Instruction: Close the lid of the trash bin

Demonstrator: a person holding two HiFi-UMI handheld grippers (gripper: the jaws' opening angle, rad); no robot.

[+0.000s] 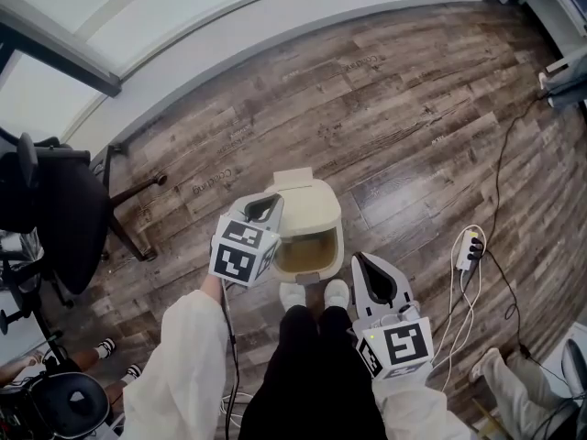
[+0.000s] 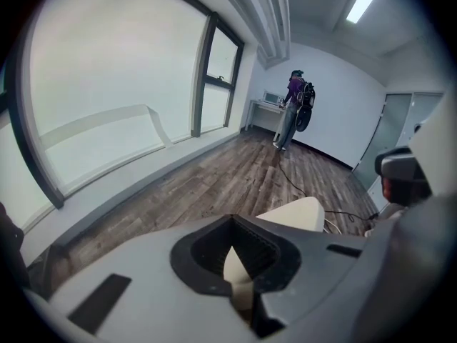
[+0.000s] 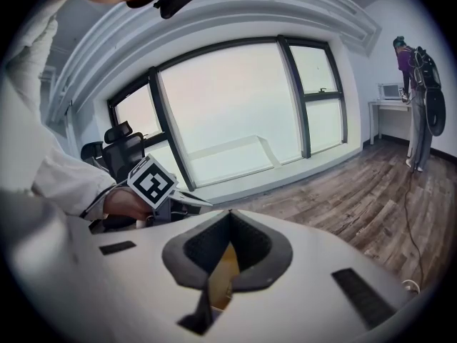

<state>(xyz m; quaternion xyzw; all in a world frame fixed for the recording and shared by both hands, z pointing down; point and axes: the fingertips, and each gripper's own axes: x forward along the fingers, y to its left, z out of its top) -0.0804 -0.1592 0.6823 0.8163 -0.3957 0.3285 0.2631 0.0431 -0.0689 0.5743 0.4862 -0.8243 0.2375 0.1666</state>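
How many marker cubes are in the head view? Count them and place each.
2. One marker cube rides the left gripper beside the trash bin; the other rides the right gripper by the person's legs. None seems hidden.

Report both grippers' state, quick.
left gripper: shut, jaw tips together, holding nothing.
right gripper: shut, jaw tips together, holding nothing.

My left gripper (image 1: 273, 201) covers the left rim of the trash bin (image 1: 336, 253), so I can't tell whether they touch (its murky inside is unreadable too). The office chair (image 1: 55, 214) runs off the picture's left edge.
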